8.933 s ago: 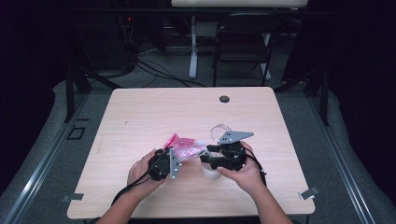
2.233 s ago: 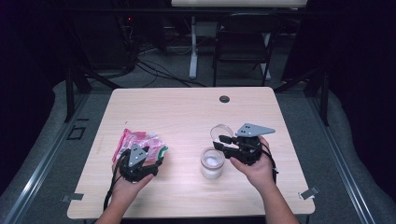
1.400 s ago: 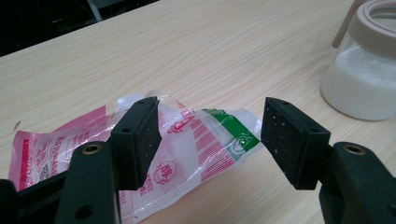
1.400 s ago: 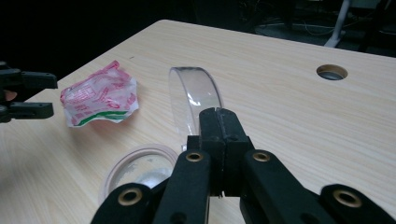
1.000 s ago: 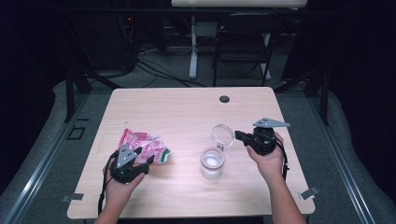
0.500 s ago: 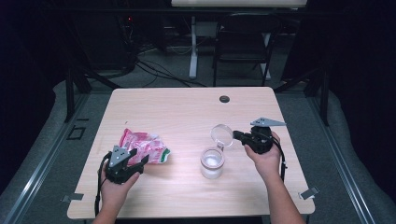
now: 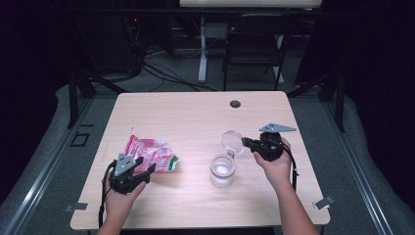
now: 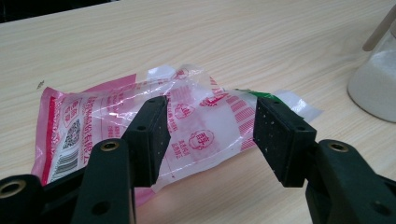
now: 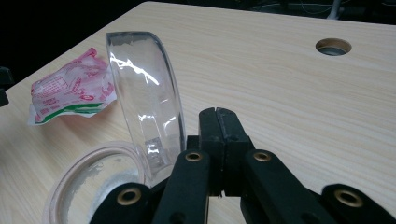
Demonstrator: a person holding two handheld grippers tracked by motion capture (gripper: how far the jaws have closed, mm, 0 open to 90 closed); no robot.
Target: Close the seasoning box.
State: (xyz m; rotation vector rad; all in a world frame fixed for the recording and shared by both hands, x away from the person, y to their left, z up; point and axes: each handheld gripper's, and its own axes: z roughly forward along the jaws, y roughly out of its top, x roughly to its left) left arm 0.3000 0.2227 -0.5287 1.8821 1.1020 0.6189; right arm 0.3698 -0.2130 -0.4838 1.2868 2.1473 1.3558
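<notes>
- High view: the left claw (image 7: 143,172) rests low on the worktop (image 7: 195,112), its jaws apart, with the pink bag (image 7: 149,154) lying flat just ahead of its tips.
- The right claw (image 7: 246,143) sits well apart from the left one, jaws pointing toward the jar (image 7: 222,170). The clear lid (image 7: 232,141) stands just off its tips, tilted up over the jar's far side.
- A round hole (image 7: 235,104) lies in the worktop well beyond the right claw.
- Left gripper view: the left claw (image 8: 208,135) is spread wide. Its jaws closed a little within the last second, and now hold apart with nothing pressed by the pads.
- The bag (image 8: 140,112) lies crumpled on the worktop beyond and between the two jaws, its near edge running under the gap. Whether either pad touches the film I cannot tell.
- The jar (image 8: 376,79), holding white powder, stands far off to the right of this claw.
- Right gripper view: the right claw (image 9: 218,119) has its jaws pressed together, with no gap at the tips.
- The lid (image 9: 147,98) stands on edge just left of the shut jaws. Whether they pinch a tab or hinge of it is hidden.
- The jar mouth (image 9: 93,186) lies open below and left of the claw; the bag (image 9: 70,88) sits farther left, and the hole (image 9: 332,46) far ahead to the right.
</notes>
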